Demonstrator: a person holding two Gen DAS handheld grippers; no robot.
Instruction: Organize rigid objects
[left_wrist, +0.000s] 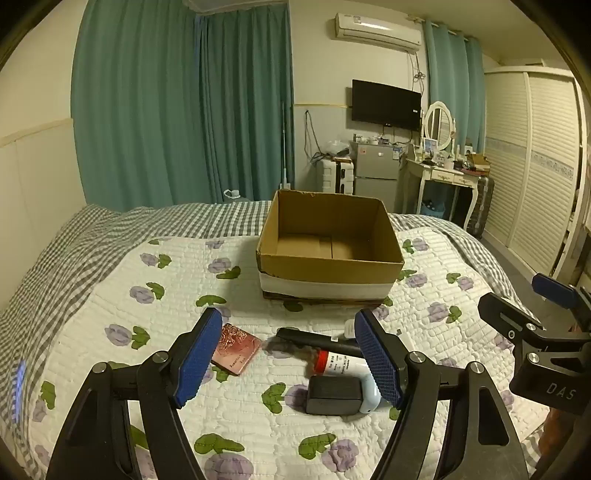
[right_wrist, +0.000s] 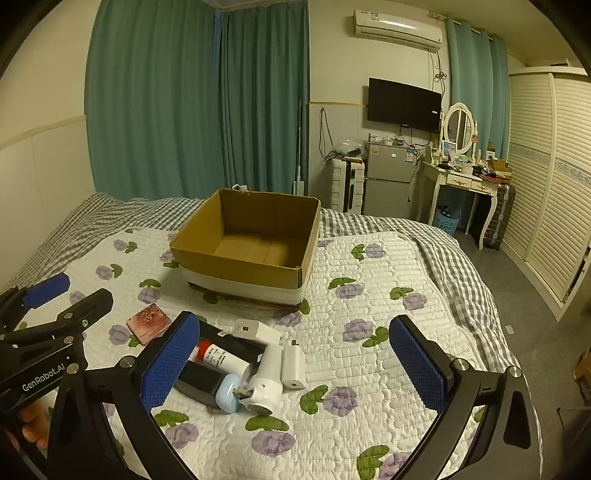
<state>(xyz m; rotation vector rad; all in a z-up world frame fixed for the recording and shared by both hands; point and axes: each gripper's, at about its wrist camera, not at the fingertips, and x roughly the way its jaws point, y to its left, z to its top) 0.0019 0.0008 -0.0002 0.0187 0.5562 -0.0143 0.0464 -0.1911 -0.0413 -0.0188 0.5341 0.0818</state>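
**Both grippers open above a cluster of small items on the bed**

While both grippers hover over the bed (right_wrist: 369, 280), neither one holds anything. The bed carries a white quilt with a purple flower print, laid over a grey checked cover.

1. Cardboard box (left_wrist: 328, 240): stands open and upright on the quilt, beyond the small items. Its visible floor is bare.
2. Left gripper (left_wrist: 291, 363): jaws spread wide, blue pads facing each other. The item cluster lies on the quilt below and between the pads, but the pads press on nothing.
3. Right gripper (right_wrist: 295, 369): jaws spread wide and empty. Its left pad sits just in front of the cluster.
4. Item cluster, near side of the box, items touching or overlapping:
   - white handheld device (right_wrist: 264, 384), lying at the right of the cluster;
   - dark rectangular block (left_wrist: 334, 395), lying against a pale blue rounded item (right_wrist: 229, 395);
   - white tube with red cap (right_wrist: 221, 358), lying across the middle;
   - long black item (left_wrist: 317, 338), partly covered by the tube; its type cannot be determined from either view;
   - two white charger plugs (right_wrist: 293, 363), one beside the handheld device, one nearer the box.
5. Pink patterned card case (left_wrist: 236, 349): lies flat on the quilt, apart from the cluster on its left side.
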